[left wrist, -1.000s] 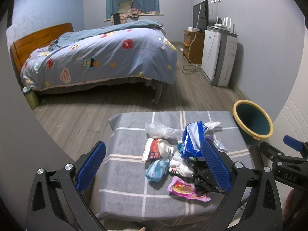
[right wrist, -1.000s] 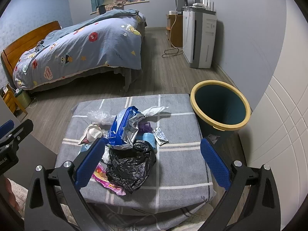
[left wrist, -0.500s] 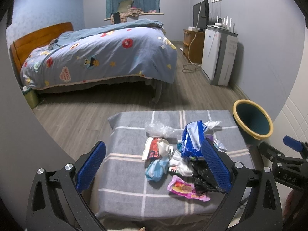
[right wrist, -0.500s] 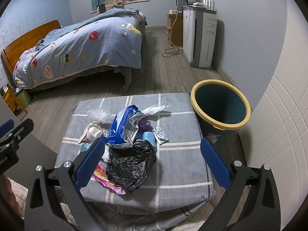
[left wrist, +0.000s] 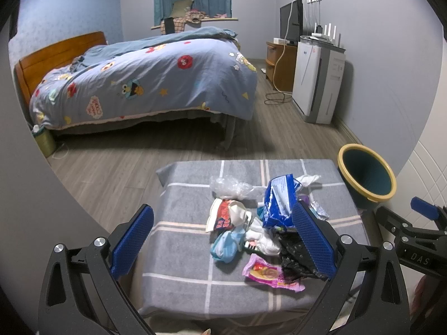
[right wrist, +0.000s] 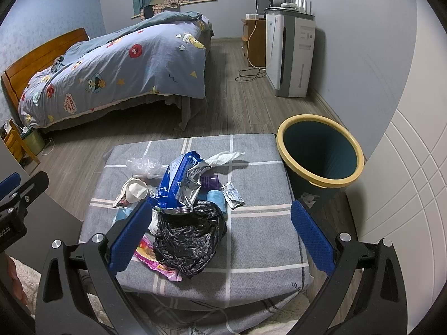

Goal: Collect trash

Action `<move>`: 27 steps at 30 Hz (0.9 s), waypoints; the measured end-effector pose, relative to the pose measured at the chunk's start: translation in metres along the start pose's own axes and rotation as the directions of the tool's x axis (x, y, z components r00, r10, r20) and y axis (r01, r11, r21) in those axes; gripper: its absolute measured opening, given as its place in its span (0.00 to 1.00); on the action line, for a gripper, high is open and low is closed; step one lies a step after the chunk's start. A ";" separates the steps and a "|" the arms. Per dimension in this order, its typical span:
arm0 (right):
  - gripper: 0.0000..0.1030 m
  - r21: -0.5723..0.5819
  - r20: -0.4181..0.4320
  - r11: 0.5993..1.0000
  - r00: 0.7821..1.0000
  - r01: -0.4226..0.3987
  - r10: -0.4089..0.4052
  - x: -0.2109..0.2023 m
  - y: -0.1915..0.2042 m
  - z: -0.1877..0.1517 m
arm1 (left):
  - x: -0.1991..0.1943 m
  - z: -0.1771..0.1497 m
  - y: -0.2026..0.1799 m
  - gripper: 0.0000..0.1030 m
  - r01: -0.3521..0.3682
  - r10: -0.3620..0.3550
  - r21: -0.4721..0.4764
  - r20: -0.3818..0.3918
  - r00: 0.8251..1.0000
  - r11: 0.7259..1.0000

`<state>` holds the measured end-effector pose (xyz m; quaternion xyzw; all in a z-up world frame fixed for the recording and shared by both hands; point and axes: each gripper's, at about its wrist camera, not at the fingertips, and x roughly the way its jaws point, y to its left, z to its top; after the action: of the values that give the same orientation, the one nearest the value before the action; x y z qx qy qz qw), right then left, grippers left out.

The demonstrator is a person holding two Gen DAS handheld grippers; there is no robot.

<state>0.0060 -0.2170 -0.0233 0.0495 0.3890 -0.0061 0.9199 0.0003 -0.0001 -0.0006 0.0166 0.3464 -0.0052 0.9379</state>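
Bedroom w/ grey checked cushioned stool (right wrist: 251, 231) up front. Left gripper (left wrist: 222, 240) and right gripper (right wrist: 218, 236) both spread wide, holding nothing, above crumpled wrapper pile (right wrist: 178, 195) mid-stool. Nothing collected yet; teal yellow-rimmed bin (right wrist: 320, 150) just beside stool looks empty. Blue foil snack bag (right wrist: 178, 178) stands tilted, long axis roughly toward the bed.

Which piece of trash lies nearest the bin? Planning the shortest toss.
The white crumpled tissue at the pile's far edge, closest to the yellow-rimmed teal bin; other pieces lie farther back.
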 end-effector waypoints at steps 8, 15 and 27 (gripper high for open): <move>0.95 0.000 -0.002 1.000 1.000 0.000 0.000 0.000 0.000 0.000 | 0.000 0.000 0.000 0.95 0.000 0.000 0.000 -0.002 1.000 1.000; 0.95 -0.001 -0.004 1.000 1.000 0.000 0.000 0.000 0.000 0.000 | 0.000 0.000 0.000 0.95 0.002 -0.002 0.000 -0.005 1.000 1.000; 0.95 0.003 -0.026 1.000 1.000 -0.008 0.008 0.006 0.003 0.000 | 0.008 -0.020 0.002 0.95 0.003 -0.003 -0.012 -0.031 1.000 1.000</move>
<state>0.0104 -0.2143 -0.0279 0.0525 0.4006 -0.0022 0.9147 -0.0064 0.0025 -0.0213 0.0107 0.3609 -0.0044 0.9325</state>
